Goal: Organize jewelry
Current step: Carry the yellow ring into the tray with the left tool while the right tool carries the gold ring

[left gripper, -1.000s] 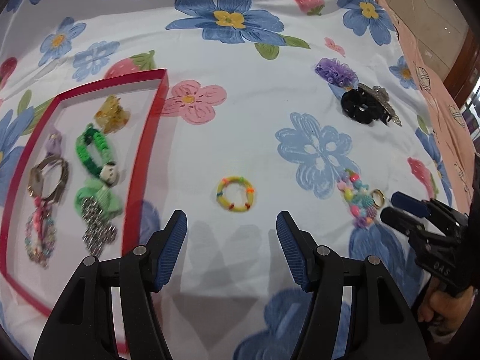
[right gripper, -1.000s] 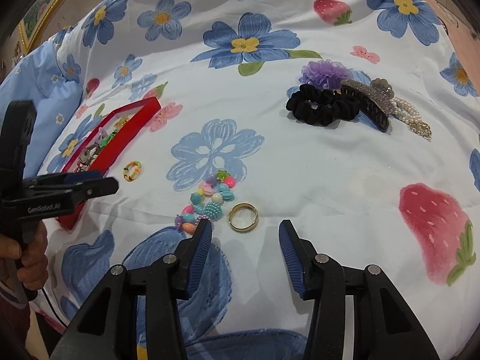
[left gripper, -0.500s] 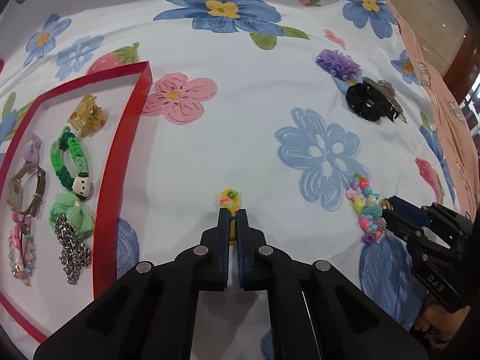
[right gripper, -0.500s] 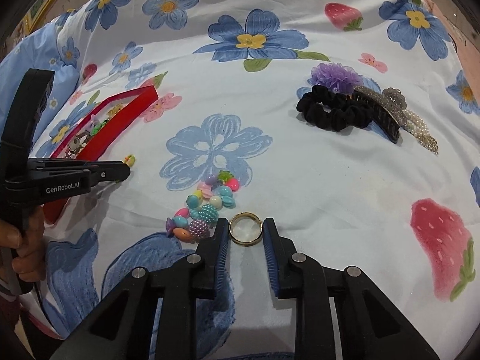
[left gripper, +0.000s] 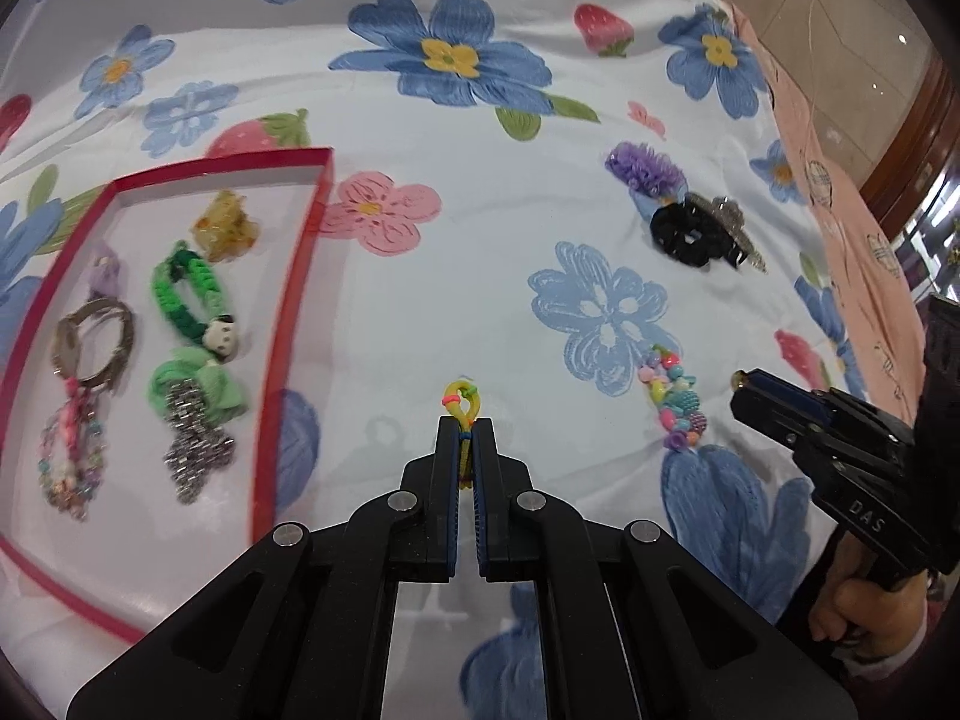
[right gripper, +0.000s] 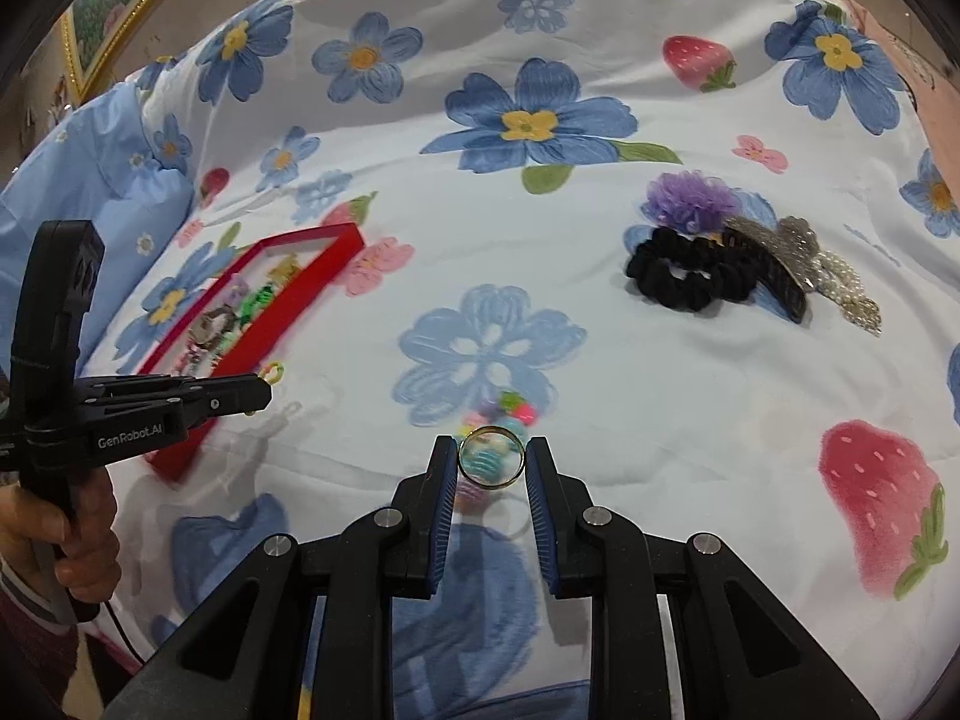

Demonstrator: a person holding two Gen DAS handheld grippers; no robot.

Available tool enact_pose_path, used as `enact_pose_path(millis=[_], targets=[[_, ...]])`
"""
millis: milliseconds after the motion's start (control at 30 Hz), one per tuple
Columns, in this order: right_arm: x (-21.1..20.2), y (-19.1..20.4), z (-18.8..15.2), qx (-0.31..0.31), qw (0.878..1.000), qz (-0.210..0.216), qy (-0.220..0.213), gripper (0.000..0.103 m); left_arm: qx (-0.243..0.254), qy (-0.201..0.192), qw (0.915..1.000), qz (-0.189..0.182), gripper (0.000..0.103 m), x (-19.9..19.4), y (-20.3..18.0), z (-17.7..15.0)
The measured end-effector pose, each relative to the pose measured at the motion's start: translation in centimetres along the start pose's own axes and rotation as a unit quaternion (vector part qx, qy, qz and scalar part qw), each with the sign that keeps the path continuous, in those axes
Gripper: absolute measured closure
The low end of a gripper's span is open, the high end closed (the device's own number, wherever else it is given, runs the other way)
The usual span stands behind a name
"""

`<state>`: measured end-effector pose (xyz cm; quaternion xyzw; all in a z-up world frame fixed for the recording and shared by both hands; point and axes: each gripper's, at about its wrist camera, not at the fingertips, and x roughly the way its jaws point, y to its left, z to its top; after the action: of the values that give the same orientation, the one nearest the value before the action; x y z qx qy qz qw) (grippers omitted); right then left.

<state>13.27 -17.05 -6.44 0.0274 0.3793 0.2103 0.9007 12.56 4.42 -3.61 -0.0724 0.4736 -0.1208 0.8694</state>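
My left gripper point(left gripper: 466, 427) is shut on a yellow beaded ring bracelet point(left gripper: 462, 399), squeezed flat and lifted off the floral bedsheet, right of the red tray point(left gripper: 297, 276). My right gripper point(right gripper: 491, 449) is shut on a gold ring point(right gripper: 491, 457) and holds it above the sheet. A pastel bead bracelet point(left gripper: 675, 399) lies on the sheet beside the right gripper; in the right wrist view it point(right gripper: 510, 408) is partly hidden behind the ring.
The red tray holds a watch point(left gripper: 96, 339), a green braided bracelet point(left gripper: 186, 294), an amber claw clip point(left gripper: 227, 228), a silver chain point(left gripper: 195, 444) and a bead strand point(left gripper: 69, 456). A black scrunchie point(right gripper: 687, 276), purple flower point(right gripper: 690, 198) and dark hair clip point(right gripper: 774, 273) lie far right.
Both grippers closed on their items and lifted them off the sheet: the left took the yellow bracelet, the right took the gold ring.
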Motion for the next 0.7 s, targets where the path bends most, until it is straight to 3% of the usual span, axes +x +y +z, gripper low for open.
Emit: enact_pose_path(millis=[700], targets=[[0.9, 8.0, 2.1, -0.052, 0.996, 0.075, 0.003, 0.08, -0.071, -0.052, 0.996, 0.016, 0.1, -7.0, 6.6, -2.4]])
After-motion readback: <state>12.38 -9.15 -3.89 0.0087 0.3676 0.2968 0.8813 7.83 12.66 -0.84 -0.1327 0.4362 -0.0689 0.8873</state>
